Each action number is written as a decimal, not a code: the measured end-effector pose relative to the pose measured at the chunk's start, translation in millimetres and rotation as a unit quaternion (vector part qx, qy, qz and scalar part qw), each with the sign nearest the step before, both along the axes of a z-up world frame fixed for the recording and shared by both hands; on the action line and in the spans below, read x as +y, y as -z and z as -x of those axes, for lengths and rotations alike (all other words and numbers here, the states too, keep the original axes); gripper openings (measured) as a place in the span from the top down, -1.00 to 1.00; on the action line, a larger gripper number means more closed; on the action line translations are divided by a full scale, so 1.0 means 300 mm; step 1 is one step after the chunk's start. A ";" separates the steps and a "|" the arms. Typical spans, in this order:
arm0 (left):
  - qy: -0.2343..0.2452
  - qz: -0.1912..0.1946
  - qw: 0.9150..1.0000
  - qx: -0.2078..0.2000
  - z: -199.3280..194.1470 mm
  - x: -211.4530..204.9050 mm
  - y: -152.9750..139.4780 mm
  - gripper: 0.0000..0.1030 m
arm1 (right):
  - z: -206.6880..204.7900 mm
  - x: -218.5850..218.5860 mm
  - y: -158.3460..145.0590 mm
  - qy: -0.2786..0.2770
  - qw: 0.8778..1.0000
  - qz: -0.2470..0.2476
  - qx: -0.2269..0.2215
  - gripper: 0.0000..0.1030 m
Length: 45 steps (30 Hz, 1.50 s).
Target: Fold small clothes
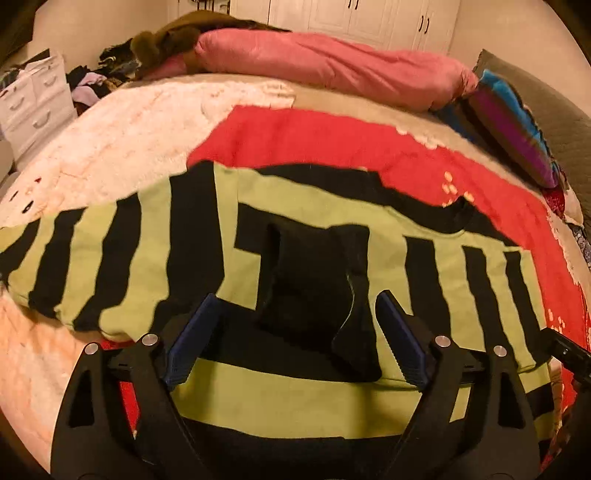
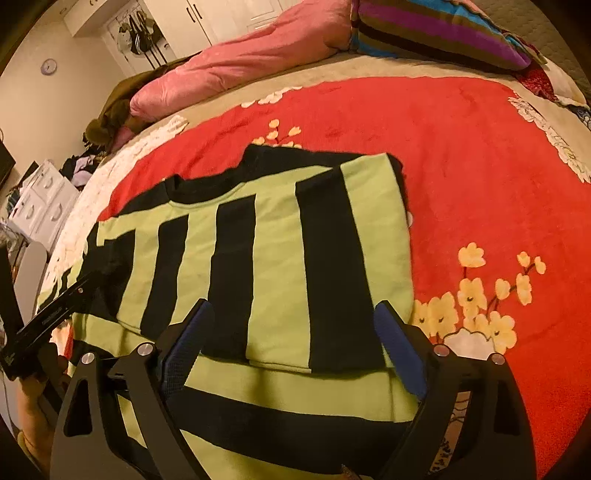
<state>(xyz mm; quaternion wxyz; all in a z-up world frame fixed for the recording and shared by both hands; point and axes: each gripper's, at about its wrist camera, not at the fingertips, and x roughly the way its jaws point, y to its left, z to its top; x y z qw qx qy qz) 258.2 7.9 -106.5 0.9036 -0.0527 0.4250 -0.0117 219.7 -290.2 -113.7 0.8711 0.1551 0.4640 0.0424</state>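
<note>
Lying flat on a bed, a green-and-black striped sweater covers the near part of a red floral blanket; it appears partly folded, with both sleeves turned in across the body, and a black cuff rests on the chest in the left wrist view. At the far side of the bed sit a pink duvet roll and a striped pillow.

The left claw hangs just above the middle of the sweater, its 2 blue-padded fingers spread wide and holding nothing; the right claw hangs over the sweater's right portion near the hem, equally spread and empty. Neither clearly touches the cloth.

The garment looks like soft, fairly thick knit: light, limp, not fragile, and likely to sag and slide over itself when lifted; the plush blanket beneath may drag on it. A sensible hold would be a pinch at the near hem, 1 claw toward each side, catching all layers together so the folded sleeves stay in place; a pinch of only the top layer would probably undo the fold.
</note>
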 end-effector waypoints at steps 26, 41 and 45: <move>-0.119 0.002 0.991 -0.054 0.230 0.264 -0.216 -0.82 | 0.046 0.161 -0.209 -0.043 0.997 0.002 -0.069 -0.91; -0.165 -0.031 0.985 -0.043 0.329 0.507 -0.270 -0.82 | 0.015 0.445 -0.300 -0.129 0.987 0.000 -0.092 -0.91; -0.186 -0.025 0.981 -0.038 0.339 0.597 -0.263 -0.82 | -0.001 0.557 -0.313 -0.160 0.982 0.012 -0.095 -0.91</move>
